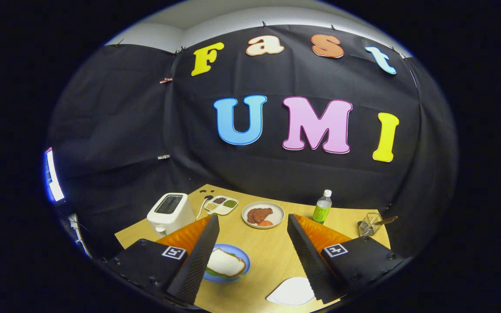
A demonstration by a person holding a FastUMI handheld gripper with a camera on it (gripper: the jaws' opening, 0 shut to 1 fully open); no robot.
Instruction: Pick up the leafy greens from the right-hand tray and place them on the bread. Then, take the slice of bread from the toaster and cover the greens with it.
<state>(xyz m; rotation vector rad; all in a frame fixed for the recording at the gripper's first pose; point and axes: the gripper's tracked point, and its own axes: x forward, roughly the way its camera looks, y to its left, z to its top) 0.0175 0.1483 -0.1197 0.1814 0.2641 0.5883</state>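
My gripper (253, 222) is open, its fingers spread wide above the wooden table (272, 256) with nothing between them. A slice of bread (225, 262) lies on a blue plate (242, 272) just inside the left finger, with a bit of leafy greens (211, 272) peeking from under its lower left edge. The white toaster (171, 213) stands beyond the left finger; its slot looks dark. A white tray (292, 291), bare on top, lies close to the right finger.
A round plate (263, 214) with brown and orange food sits ahead between the fingers. A divided dish (221, 204) of grains is beside the toaster. A green-labelled bottle (322, 207) and a wire basket (370, 224) stand at the far right.
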